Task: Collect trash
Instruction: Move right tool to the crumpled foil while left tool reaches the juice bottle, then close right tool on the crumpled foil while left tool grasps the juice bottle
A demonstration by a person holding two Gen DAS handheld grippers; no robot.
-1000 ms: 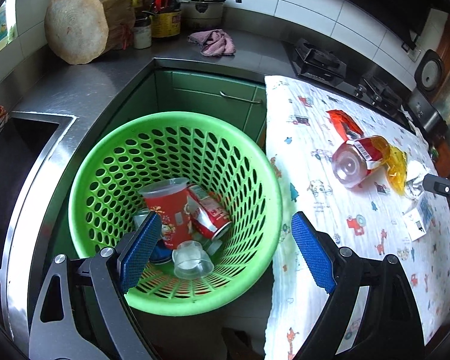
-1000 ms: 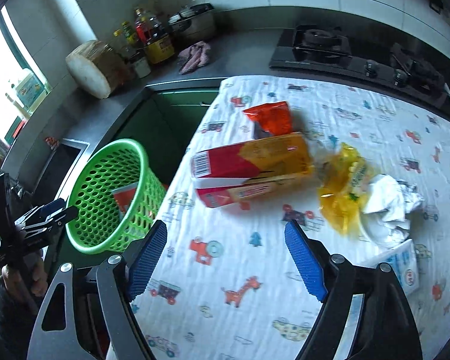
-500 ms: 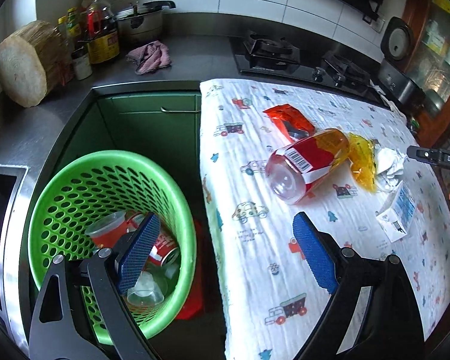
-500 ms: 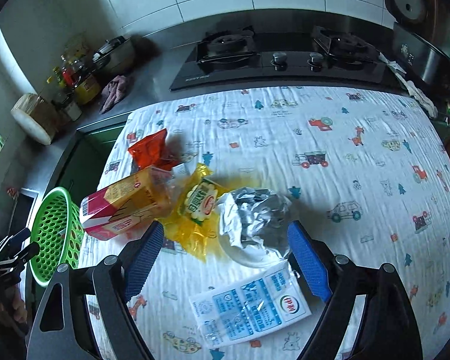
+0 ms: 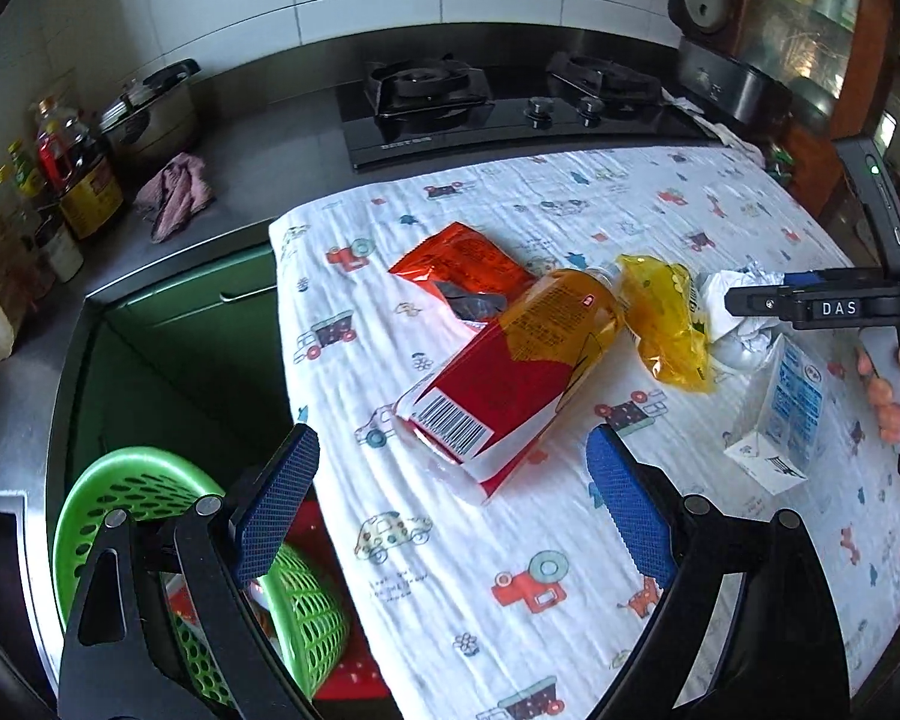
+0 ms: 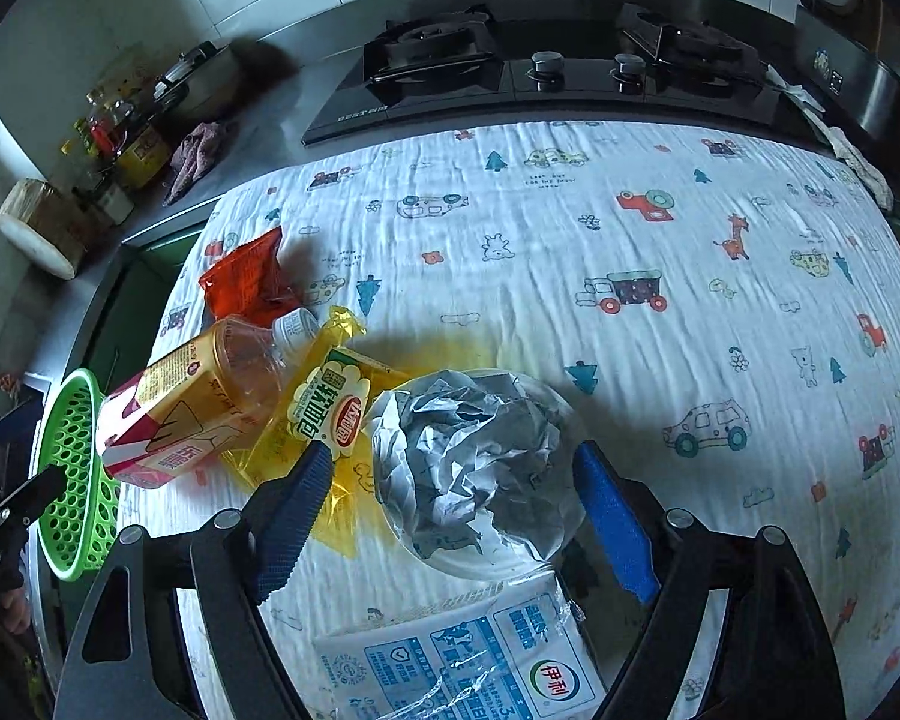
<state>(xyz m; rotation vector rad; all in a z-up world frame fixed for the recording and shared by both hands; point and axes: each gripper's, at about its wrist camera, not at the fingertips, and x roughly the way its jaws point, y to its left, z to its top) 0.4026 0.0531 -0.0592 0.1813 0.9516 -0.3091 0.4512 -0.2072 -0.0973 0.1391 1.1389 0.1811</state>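
Trash lies on a cartoon-print cloth (image 5: 570,540): a red and yellow plastic bottle (image 5: 510,372), an orange wrapper (image 5: 456,264), a yellow noodle packet (image 5: 666,324), a clear bowl of crumpled paper (image 6: 468,456) and a blue-white milk carton (image 5: 780,420). My left gripper (image 5: 450,504) is open, just short of the bottle's base. My right gripper (image 6: 450,516) is open, its fingers on either side of the bowl. A green basket (image 5: 150,510) with trash in it stands low at the left.
A gas hob (image 5: 510,96) runs behind the cloth. A pot (image 5: 150,114), sauce bottles (image 5: 78,174), a pink rag (image 5: 174,192) and a wooden block (image 6: 42,228) sit on the steel counter at left. A black appliance (image 5: 732,84) stands at right.
My left gripper swung from over the basket rightward to the table, facing the bottle. My right gripper moved right and down onto the bowl of crumpled paper. Both stayed open.
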